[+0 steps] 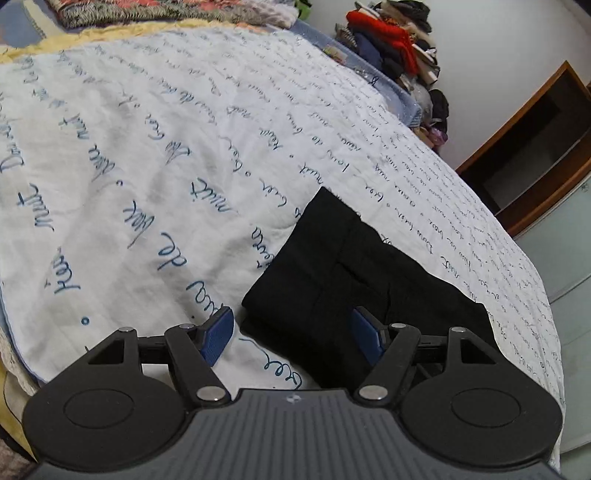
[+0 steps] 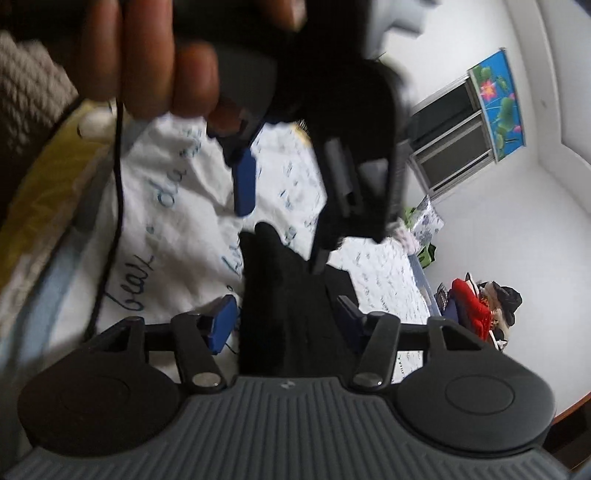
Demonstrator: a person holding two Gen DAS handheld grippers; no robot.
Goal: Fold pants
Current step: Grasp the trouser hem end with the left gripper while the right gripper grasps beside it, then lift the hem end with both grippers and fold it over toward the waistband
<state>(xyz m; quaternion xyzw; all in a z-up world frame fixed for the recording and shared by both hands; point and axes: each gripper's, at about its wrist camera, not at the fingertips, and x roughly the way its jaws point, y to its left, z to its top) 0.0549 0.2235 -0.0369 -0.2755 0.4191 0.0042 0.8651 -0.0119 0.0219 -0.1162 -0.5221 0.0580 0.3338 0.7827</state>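
Black pants (image 1: 343,280) lie folded into a compact stack on a white bedspread (image 1: 147,155) printed with blue script. My left gripper (image 1: 295,334) is open just above the near edge of the stack, with its right pad (image 1: 364,334) over the black cloth and its left pad (image 1: 218,332) over the spread. In the right wrist view the pants (image 2: 280,295) lie between the pads of my open right gripper (image 2: 286,323). The left gripper (image 2: 284,192), held in a hand, hangs blurred above the pants there.
A pile of clothes (image 1: 395,44) stands past the far side of the bed. A wooden shelf unit (image 1: 532,147) is at the right. Patterned blankets (image 1: 166,11) lie at the head of the bed. A window (image 2: 458,140) and white walls show in the right wrist view.
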